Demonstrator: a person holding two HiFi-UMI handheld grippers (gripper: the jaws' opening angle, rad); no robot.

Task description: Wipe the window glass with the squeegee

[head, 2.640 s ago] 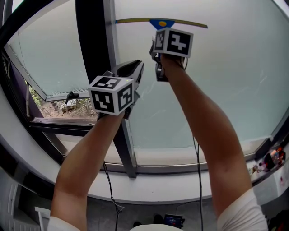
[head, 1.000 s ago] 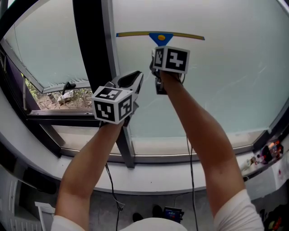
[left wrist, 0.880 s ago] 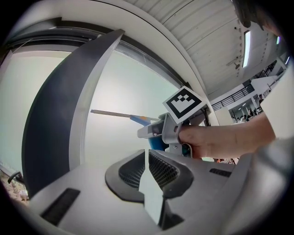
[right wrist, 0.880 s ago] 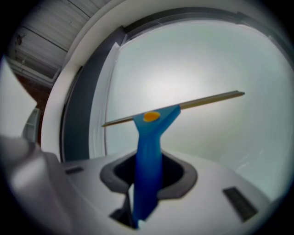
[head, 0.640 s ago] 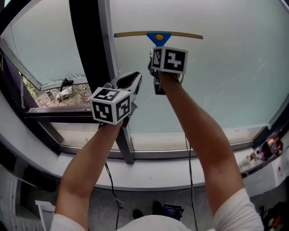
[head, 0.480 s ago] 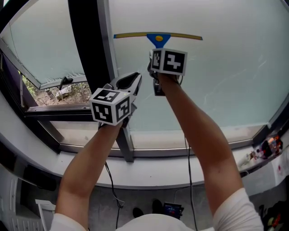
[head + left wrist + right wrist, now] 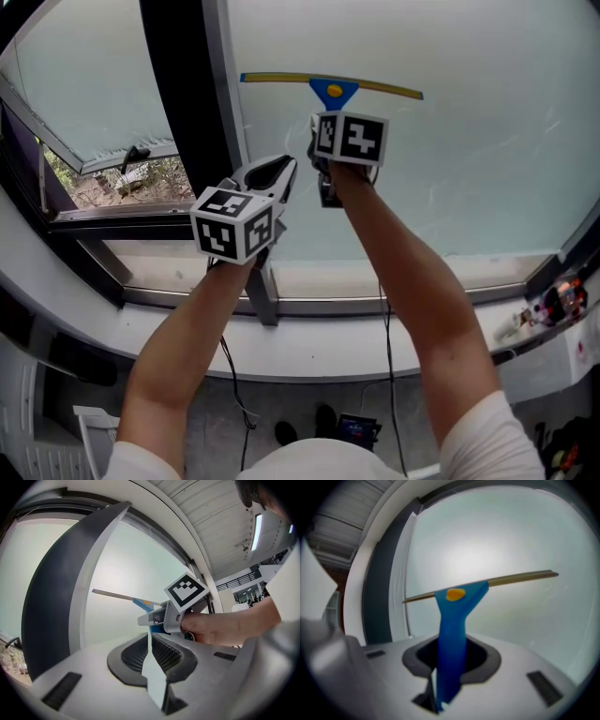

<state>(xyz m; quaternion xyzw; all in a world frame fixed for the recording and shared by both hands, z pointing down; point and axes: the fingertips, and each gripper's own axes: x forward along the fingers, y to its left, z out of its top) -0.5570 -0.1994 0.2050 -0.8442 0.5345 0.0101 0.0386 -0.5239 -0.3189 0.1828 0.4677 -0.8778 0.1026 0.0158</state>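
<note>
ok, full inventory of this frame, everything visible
squeegee: 1, blue handle, yellow blade, up at the window glass
window glass: 1 large pane, pale, frosted, ahead
frame post: 1, black, left of the squeegee
side window: 1, far left, appears open, plants below it
sill: 1, white, under the panes
cables: 2, thin, dark, hanging below the arms
left gripper: 1, grey, shut, empty, by the post
right gripper: 1, shut on the squeegee handle
arms: 2, bare

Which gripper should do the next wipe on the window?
Right. The right gripper is shut on the blue squeegee, whose blade looks to lie on the window glass. The left gripper holds nothing and sits lower, by the dark window frame.
</note>
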